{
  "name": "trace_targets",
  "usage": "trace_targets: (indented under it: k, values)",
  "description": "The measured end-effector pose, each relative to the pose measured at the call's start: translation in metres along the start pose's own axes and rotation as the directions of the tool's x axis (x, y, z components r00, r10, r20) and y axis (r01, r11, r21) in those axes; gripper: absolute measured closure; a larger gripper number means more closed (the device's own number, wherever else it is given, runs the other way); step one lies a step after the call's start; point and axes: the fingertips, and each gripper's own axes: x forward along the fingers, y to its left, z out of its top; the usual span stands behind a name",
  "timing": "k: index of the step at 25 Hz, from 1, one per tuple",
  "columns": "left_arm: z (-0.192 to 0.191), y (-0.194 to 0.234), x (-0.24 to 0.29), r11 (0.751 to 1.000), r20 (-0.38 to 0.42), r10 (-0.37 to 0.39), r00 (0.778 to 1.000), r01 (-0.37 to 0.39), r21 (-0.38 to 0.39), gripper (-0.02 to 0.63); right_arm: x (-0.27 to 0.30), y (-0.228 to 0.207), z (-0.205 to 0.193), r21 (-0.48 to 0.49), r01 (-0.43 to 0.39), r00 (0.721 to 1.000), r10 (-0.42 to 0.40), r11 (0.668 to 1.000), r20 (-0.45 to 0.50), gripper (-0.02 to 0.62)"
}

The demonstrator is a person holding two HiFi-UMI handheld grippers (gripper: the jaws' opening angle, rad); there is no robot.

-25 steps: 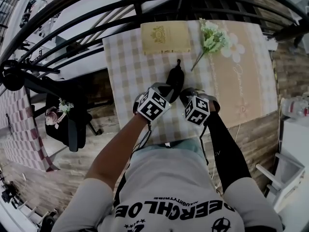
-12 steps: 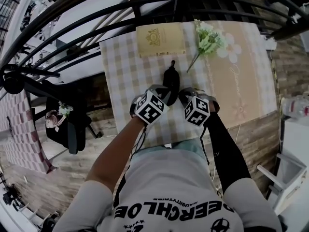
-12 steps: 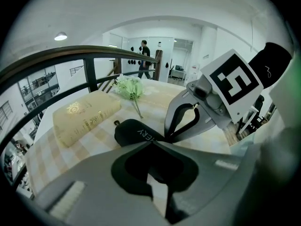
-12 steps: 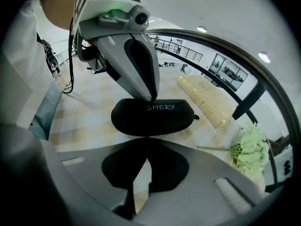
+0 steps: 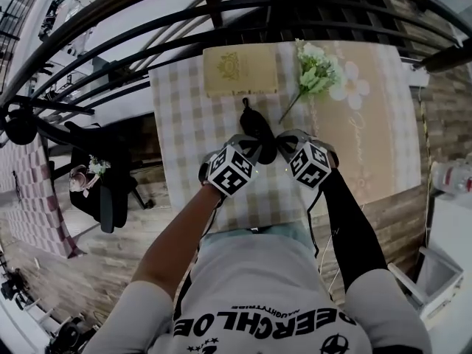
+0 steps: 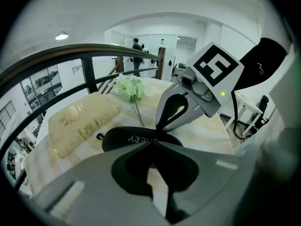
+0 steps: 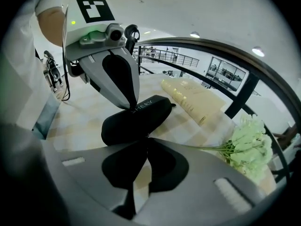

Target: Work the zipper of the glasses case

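Note:
The black glasses case (image 5: 257, 127) lies slanted on the checked tablecloth (image 5: 184, 116), its small loop tab (image 5: 244, 103) pointing to the far side. My left gripper (image 5: 253, 147) is shut, its tips pinching the case's near left edge (image 6: 136, 138). My right gripper (image 5: 280, 144) is shut too, tips pressed on the case's near right end (image 7: 136, 119). In the left gripper view the right gripper (image 6: 158, 125) touches the case from the right. In the right gripper view the left gripper (image 7: 132, 107) meets the case by its white lettering.
A cream box with a gold emblem (image 5: 240, 71) lies just beyond the case. A sprig of pale green flowers (image 5: 316, 71) rests to the right, on a beige runner (image 5: 369, 116). Dark railing bars (image 5: 221, 13) run past the table's far edge.
Both grippers have moved away from me, toward the box. The case between them has swung, so its far tip now points more to the left.

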Motion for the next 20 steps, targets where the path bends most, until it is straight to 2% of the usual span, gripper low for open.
trace_targets:
  k: [6,14,20]
  values:
    - [0.010,0.000,0.010,1.000,-0.002,0.007,1.000,-0.007,-0.006,0.492,0.006,-0.007,-0.010,-0.027,-0.051,0.999,0.051,0.998,0.000,0.563]
    - [0.014,0.007,0.014,0.998,-0.025,0.032,0.999,-0.031,0.060,0.482,0.010,-0.009,-0.012,-0.051,-0.058,0.998,0.058,0.997,0.001,0.563]
    - [0.014,0.007,0.016,1.000,0.023,0.016,1.000,-0.015,-0.027,0.482,0.008,-0.007,-0.015,-0.071,-0.057,0.998,0.057,0.996,0.001,0.565]
